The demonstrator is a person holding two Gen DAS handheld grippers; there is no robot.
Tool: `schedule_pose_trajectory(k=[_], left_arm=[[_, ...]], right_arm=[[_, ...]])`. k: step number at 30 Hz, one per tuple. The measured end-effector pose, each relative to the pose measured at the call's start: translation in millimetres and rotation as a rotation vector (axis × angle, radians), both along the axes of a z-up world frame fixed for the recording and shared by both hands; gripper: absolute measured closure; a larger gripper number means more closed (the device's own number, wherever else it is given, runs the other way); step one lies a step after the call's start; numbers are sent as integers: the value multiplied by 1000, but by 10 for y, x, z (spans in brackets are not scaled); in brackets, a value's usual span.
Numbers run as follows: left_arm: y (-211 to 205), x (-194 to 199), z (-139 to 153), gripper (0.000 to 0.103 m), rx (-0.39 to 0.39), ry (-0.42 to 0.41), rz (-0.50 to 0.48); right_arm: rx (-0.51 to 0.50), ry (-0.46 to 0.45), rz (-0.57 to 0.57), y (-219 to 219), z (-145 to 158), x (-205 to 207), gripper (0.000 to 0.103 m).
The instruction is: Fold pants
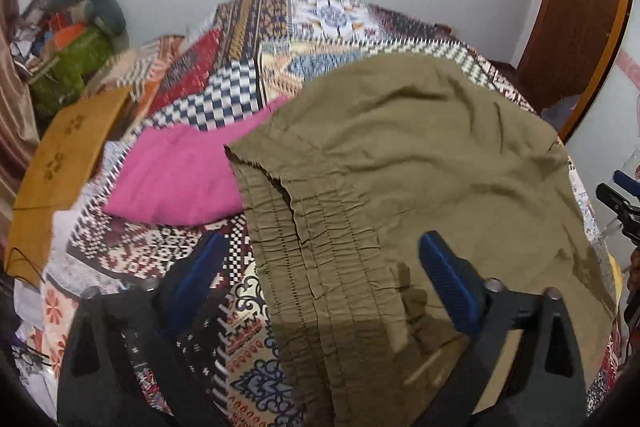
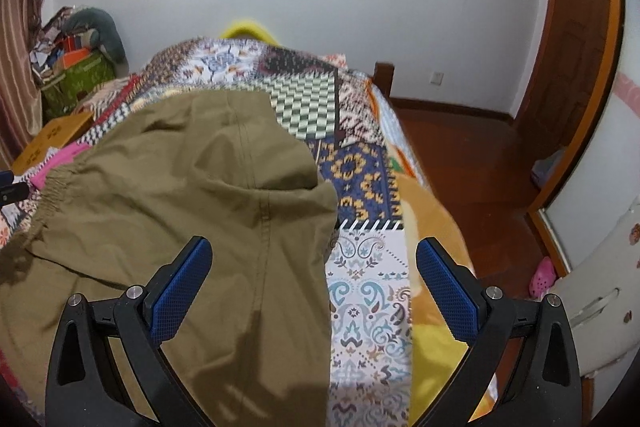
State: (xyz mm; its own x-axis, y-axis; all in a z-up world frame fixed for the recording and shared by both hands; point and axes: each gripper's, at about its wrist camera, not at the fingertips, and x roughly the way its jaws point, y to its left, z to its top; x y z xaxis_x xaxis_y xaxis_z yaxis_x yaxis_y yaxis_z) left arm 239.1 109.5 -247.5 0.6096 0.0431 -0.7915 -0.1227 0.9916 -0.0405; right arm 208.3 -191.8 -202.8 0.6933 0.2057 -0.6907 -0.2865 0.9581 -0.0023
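The olive pants (image 1: 400, 167) lie under both grippers. The left gripper (image 1: 320, 267) stands wide open over the waistband, holding nothing. The right gripper (image 2: 314, 263) is open and empty too.

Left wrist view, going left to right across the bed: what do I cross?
Yellow-brown board → pink cloth → olive pants → right gripper at the frame edge.

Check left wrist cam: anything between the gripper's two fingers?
Yes: the olive pants' elastic waistband and patterned bedspread lie under the open left gripper; nothing gripped.
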Motion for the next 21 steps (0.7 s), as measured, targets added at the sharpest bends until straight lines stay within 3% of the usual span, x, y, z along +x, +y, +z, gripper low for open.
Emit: schedule_pose_trajectory(k=[6,11,13,16,18,21], left_arm=[[101,168,-222,24,-86,91,17],[98,200,-293,27,-86,103,7],[102,201,-291,30,-84,102,-1],[114,188,-273,45,-97,103,-3],[113,180,-245,68,-121,110,-20],[101,177,-237,69,-130,124,-38]], right_arm=[[2,85,18,-15,-253,284,22],[10,144,44,4,-397,423,34],[13,170,60,18,-450,445,44],[16,198,85,29,-527,455,58],[-8,185,99,53,-542,407,63],[-11,194,124,82,-545,369,76]])
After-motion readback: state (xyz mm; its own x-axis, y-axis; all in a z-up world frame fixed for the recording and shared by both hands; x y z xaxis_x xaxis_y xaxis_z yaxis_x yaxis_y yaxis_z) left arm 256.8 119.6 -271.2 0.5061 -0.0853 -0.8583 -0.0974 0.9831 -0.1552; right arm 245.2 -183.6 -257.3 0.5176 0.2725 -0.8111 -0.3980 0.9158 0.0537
